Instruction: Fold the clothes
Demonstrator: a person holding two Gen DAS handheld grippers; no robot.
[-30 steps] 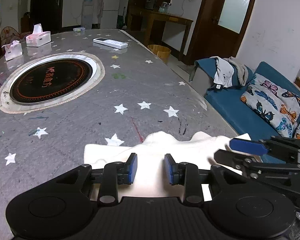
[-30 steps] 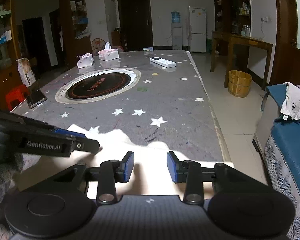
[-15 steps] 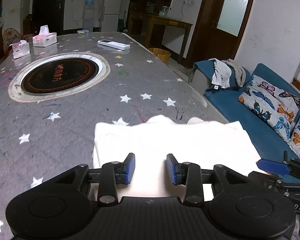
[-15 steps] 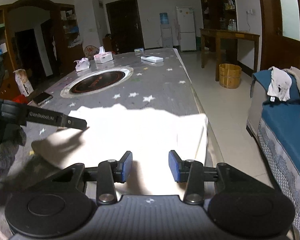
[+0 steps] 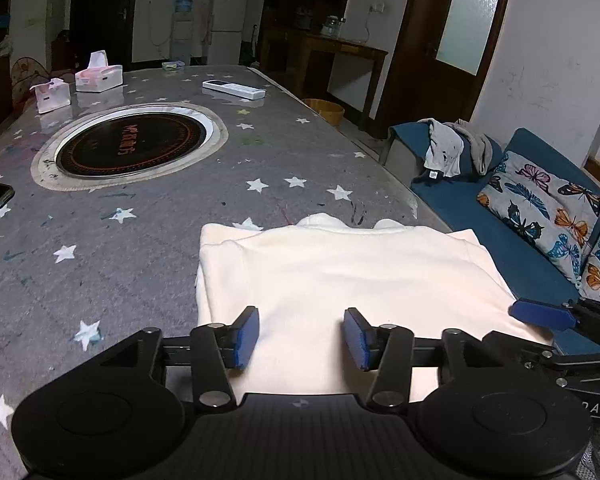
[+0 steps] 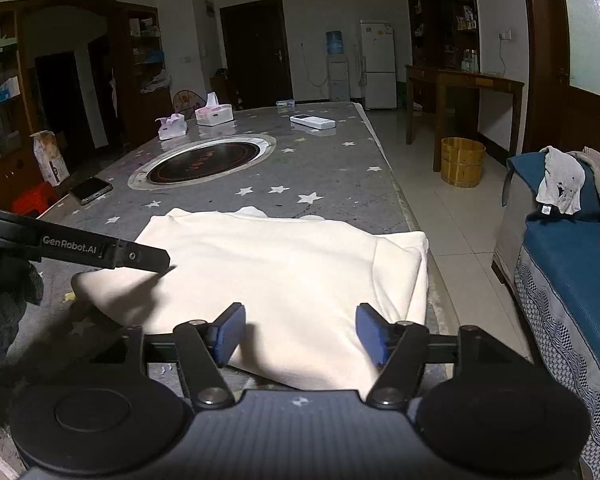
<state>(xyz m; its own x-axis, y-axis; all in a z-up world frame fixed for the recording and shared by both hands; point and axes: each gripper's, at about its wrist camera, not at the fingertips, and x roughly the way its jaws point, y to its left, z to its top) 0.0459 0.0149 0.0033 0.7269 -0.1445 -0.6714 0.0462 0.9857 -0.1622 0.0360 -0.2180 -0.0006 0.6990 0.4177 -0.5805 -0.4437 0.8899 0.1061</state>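
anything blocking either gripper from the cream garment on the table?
Nothing visible. The cream garment lies folded right under both. Left gripper and right gripper are opening their jaws over it, pads off the cloth. The remote, tissue boxes and phone sit well beyond it.

1. The cream garment (image 5: pixel 348 276) is lying on a grey tablecloth (image 5: pixel 148 240) showing white stars.
2. The blue sofa (image 5: pixel 500 236) is carrying a cushion (image 5: pixel 540 196) showing orange and blue butterflies.
3. The black hob (image 6: pixel 204 158) is wearing a silver ring.
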